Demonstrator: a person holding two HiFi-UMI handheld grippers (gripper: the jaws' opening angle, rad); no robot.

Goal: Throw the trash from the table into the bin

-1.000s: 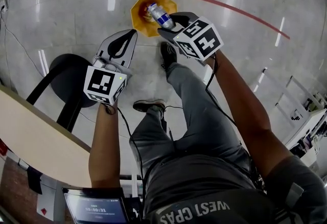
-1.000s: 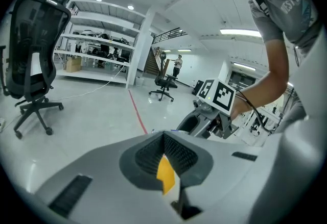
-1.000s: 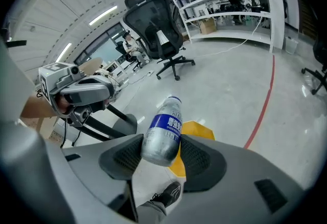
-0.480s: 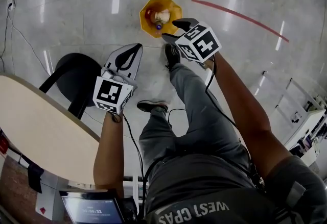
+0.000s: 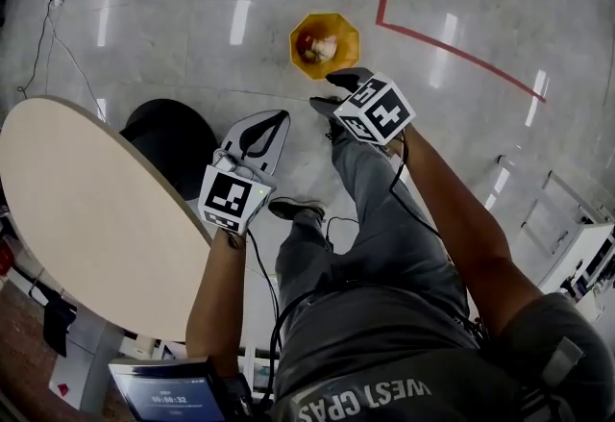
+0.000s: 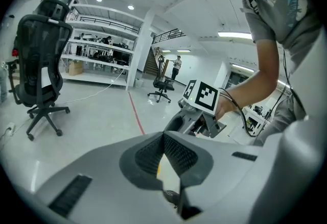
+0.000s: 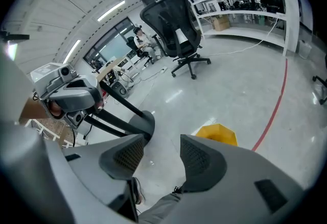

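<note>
Newbie: where's the trash (image 5: 315, 47) sitting right now? I'm seeing nothing in either hand-held gripper.

Regular: it's lying inside the yellow bin (image 5: 344, 31) on the floor, far out ahead of the person's feet and just left of the red floor line (image 5: 452, 37). It's looking like something pale plus something red, too small to call. The right hand-held gripper (image 5: 332, 89) is hovering on the near side of the bin with its jaws spread and only floor showing between them. I'm reading that as a drop pose, since it's lined up with the bin.

Newbie: and the left hand-held gripper (image 5: 281, 116)?

Regular: its jaws are pressing together at the tips and pinching nothing. It's hanging beside what looks like a black stool (image 5: 163, 127), so I'm guessing it's idling. The round surface (image 5: 86, 209) is sitting at the left, well apart from the bin, so any more trash is going to mean turning back that way.
</note>
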